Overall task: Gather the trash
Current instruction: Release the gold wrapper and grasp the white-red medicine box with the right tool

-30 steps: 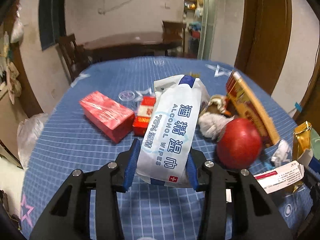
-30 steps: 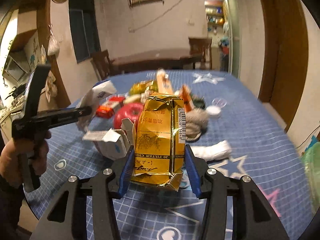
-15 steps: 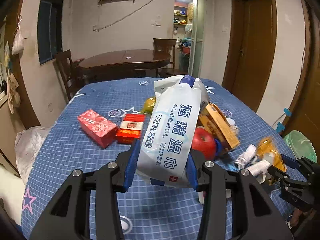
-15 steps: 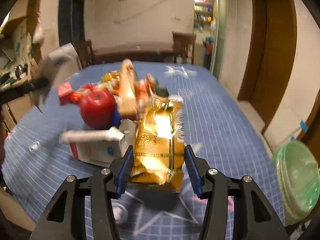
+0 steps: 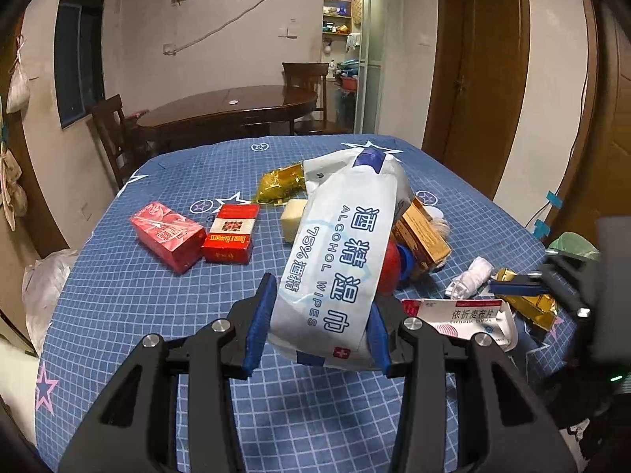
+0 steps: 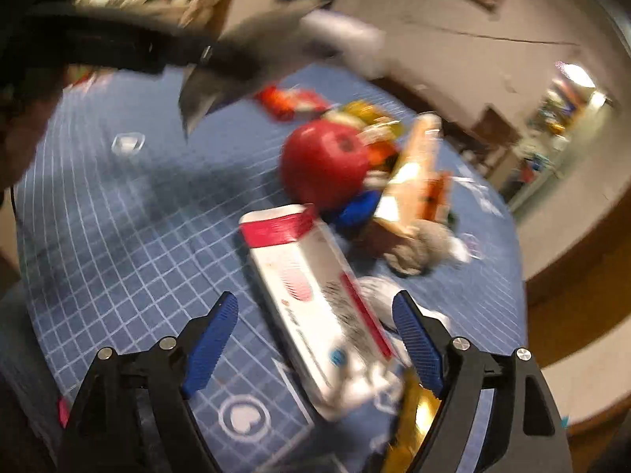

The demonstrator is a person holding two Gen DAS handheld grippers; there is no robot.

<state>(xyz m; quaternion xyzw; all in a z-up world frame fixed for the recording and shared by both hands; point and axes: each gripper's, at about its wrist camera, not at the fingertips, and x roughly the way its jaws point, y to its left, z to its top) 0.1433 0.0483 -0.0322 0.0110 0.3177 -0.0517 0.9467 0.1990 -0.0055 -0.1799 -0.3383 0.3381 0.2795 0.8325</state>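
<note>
My left gripper (image 5: 317,325) is shut on a white alcohol wipes pack (image 5: 339,260) and holds it above the blue checked tablecloth (image 5: 157,307). My right gripper (image 6: 315,339) is open, its jaws wide apart over a white and red medicine box (image 6: 315,299). The gold cigarette pack (image 6: 414,425) sits loose at the right jaw's base. In the left wrist view the right gripper (image 5: 524,285) shows at the right edge by the gold pack (image 5: 528,303). The right wrist view is blurred.
On the cloth lie a red apple (image 6: 325,163), a long gold box (image 5: 422,230), two red packs (image 5: 169,234) (image 5: 230,232), a gold wrapper (image 5: 280,187), crumpled tissues (image 5: 471,274) and a grey fuzzy ball (image 6: 422,248). A green bin (image 5: 572,242) stands off the table's right edge.
My right gripper has opened and let go of the gold cigarette pack, and it has swung and tilted sharply. My left gripper still holds the wipes pack and has drawn back a little.
</note>
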